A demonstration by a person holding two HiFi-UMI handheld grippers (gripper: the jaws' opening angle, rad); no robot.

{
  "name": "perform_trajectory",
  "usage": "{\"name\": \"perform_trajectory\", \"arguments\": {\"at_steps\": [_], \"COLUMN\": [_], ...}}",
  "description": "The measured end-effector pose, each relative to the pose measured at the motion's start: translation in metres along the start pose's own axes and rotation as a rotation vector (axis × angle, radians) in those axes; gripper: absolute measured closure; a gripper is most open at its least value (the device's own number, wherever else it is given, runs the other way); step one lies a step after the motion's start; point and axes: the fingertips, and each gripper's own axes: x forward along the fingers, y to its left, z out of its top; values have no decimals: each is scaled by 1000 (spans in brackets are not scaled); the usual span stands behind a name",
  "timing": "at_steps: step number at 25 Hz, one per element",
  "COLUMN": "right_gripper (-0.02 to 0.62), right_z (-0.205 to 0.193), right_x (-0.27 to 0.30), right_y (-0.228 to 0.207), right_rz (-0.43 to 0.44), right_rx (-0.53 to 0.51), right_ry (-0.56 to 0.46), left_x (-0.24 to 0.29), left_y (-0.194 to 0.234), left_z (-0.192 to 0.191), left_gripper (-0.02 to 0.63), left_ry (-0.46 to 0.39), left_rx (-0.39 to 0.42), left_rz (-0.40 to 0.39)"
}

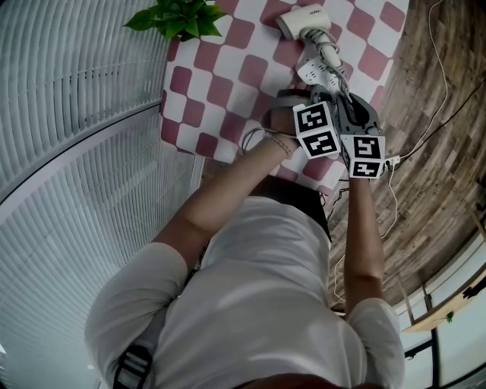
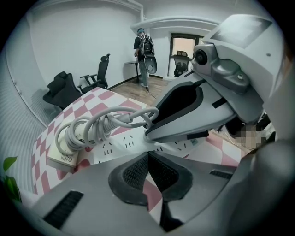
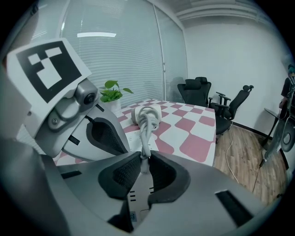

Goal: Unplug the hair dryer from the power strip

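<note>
A white power strip lies on the red-and-white checked table. Beyond it sits the white hair dryer, its grey cord bundled in loops. My right gripper is shut on the white plug where the cord meets the strip. My left gripper hovers just left of it over the strip, pointing steeply down, its pads touching with nothing between them. Each gripper shows in the other's view.
A potted plant stands at the table's far left corner. Black office chairs stand past the table. A person stands by the far door. Cables lie on the wooden floor at the right.
</note>
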Motion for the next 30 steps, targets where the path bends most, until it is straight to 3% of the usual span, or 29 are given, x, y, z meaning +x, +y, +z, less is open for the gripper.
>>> {"name": "perform_trajectory", "arguments": {"at_steps": [13, 16, 19, 25, 30], "right_gripper": [520, 520, 520, 520, 518], "right_z": [9, 38, 64, 53, 49], "right_x": [-7, -19, -19, -19, -18], "right_y": [3, -4, -10, -9, -8], "right_rz": [3, -7, -10, 18, 34], "right_rx": [34, -10, -21, 9, 18], "right_ry": [-32, -108, -136, -111, -104], "left_x": [-1, 3, 3, 3, 3], "left_y": [0, 0, 1, 1, 1], "left_z": [1, 4, -3, -1, -1], "left_gripper": [577, 578, 578, 578, 577], "left_ry": [38, 28, 42, 11, 27], "left_rx": [24, -9, 10, -13, 18], "left_rz": [3, -35, -20, -19, -2]}}
